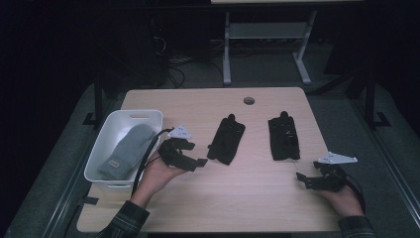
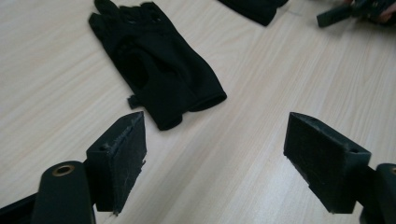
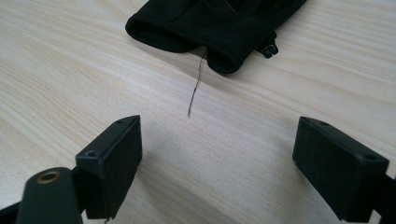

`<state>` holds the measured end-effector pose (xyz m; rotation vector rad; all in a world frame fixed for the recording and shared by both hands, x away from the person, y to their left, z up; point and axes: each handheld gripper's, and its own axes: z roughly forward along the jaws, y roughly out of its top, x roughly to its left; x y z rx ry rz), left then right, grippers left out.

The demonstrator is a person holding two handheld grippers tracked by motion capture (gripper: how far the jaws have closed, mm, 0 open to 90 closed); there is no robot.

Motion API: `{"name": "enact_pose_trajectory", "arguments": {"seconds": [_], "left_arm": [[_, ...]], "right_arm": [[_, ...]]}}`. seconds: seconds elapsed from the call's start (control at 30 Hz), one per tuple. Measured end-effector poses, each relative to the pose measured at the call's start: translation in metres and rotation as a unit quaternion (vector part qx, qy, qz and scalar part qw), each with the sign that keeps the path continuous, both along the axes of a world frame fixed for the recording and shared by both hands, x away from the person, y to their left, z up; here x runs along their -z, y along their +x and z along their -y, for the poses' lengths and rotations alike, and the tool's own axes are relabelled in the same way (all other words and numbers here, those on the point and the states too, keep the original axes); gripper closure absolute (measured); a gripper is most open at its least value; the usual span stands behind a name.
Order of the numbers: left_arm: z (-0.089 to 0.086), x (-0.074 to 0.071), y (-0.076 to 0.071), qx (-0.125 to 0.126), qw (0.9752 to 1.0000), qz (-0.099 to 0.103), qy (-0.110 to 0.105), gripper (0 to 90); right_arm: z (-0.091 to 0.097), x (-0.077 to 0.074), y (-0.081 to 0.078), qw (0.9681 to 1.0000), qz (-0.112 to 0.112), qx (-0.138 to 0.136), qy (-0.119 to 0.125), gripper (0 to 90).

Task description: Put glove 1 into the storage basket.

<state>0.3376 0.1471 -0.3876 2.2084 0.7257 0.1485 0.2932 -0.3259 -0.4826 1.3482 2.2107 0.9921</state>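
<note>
Your left gripper [image 1: 190,159] hangs with jaws wide and empty, just short of the cuff of the left black fabric fingerless glove [image 1: 226,139] lying flat on the pale wooden table [image 1: 247,198]. Your right gripper [image 1: 309,181], likewise wide and empty, sits near the second black glove [image 1: 284,138], a loose thread [image 3: 196,84] trailing from its cuff.

Black gloves [image 1: 226,139] (grey hat [image 1: 126,150])

Dim room, grey floor [image 1: 277,69]
</note>
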Motion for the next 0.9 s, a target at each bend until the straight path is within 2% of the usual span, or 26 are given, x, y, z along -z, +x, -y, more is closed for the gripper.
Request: {"name": "enact_pose_trajectory", "arguments": {"seconds": [0.2,0.3,0.37,0.47,0.6,0.67,0.73,0.8,0.87,0.9], "left_arm": [[0.006,0.023,-0.01,0.009,0.9998,0.007,0.018,18.8],[0.007,0.036,-0.013,0.01,0.9998,0.003,0.015,18.6],[0.007,0.046,-0.014,0.012,0.9996,-0.003,0.024,17.7],[0.006,0.057,-0.017,0.016,0.9983,-0.002,0.056,16.9],[0.003,0.069,-0.019,0.019,0.9978,-0.009,0.063,16.2],[0.001,0.074,-0.02,0.025,0.9962,-0.007,0.083,15.2],[-0.001,0.077,-0.021,0.032,0.9953,0.0,0.092,14.0],[-0.004,0.079,-0.022,0.032,0.996,0.009,0.083,13.3],[-0.006,0.081,-0.024,0.042,0.9954,0.025,0.082,12.7],[-0.008,0.083,-0.025,0.041,0.996,0.029,0.074,12.5]], "right_arm": [[-0.001,0.0,0.0,1.0,-0.001,-0.002,-0.003,14.9],[-0.002,0.0,0.0,1.0,0.0,-0.002,-0.006,14.9],[-0.002,0.0,0.0,1.0,-0.001,-0.003,-0.008,15.0],[-0.002,0.0,0.0,0.9999,-0.002,-0.004,-0.009,15.2],[-0.001,-0.001,0.001,0.9999,-0.003,-0.007,-0.01,16.0],[-0.002,-0.002,0.001,0.9999,-0.006,-0.01,-0.009,20.5],[-0.002,-0.005,0.002,0.9998,-0.013,-0.014,-0.006,23.7],[-0.005,-0.009,0.003,0.9998,-0.007,-0.017,-0.008,28.9],[-0.007,-0.013,0.004,0.9997,0.0,-0.023,-0.008,34.1],[-0.008,-0.015,0.005,0.9997,0.004,-0.022,-0.008,37.3]]}}
